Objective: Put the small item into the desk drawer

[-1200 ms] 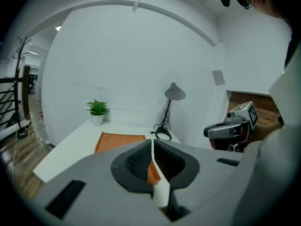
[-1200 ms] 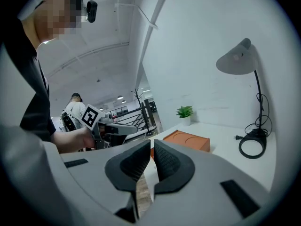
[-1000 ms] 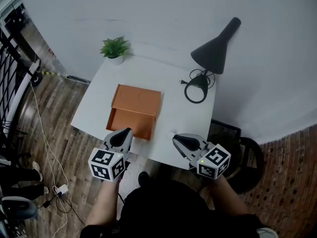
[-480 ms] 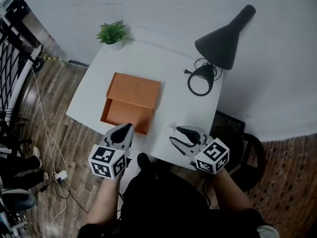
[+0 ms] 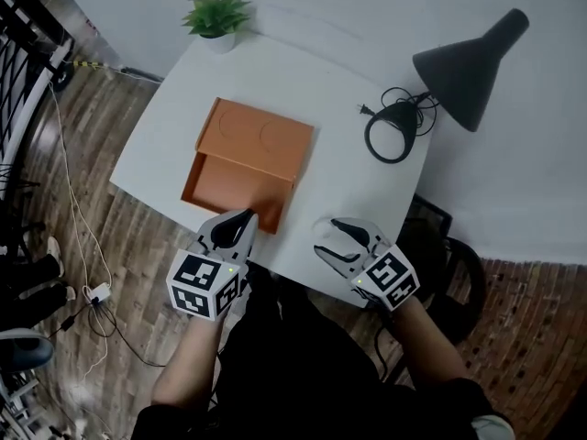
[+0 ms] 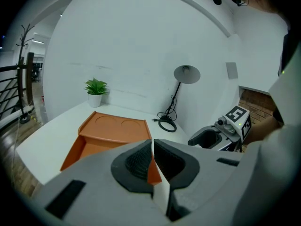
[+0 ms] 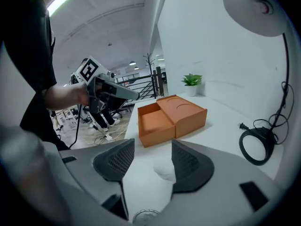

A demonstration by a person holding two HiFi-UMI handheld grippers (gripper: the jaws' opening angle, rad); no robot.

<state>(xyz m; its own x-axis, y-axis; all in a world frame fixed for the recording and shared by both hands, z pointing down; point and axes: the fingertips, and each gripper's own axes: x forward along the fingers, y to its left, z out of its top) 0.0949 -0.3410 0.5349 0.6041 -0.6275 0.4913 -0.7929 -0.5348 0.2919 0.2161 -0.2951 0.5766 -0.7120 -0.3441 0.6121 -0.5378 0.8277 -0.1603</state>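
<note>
Right gripper view: fingers opening around a small white rounded item (image 7: pixel 163 169) that lies on the white surface (image 7: pixel 221 124).
Both grippers are held low at the surface's near edge and point away from the person. The right gripper (image 7: pixel 153 145) has its fingers spreading, with the item lying between them, unpinched. The left gripper (image 6: pixel 152 145) has its fingers closed together with nothing between them, and faces the orange box (image 5: pixel 261 140), whose drawer (image 5: pixel 225 191) stands pulled out. The item is too pale and round to tell its long axis.
</note>
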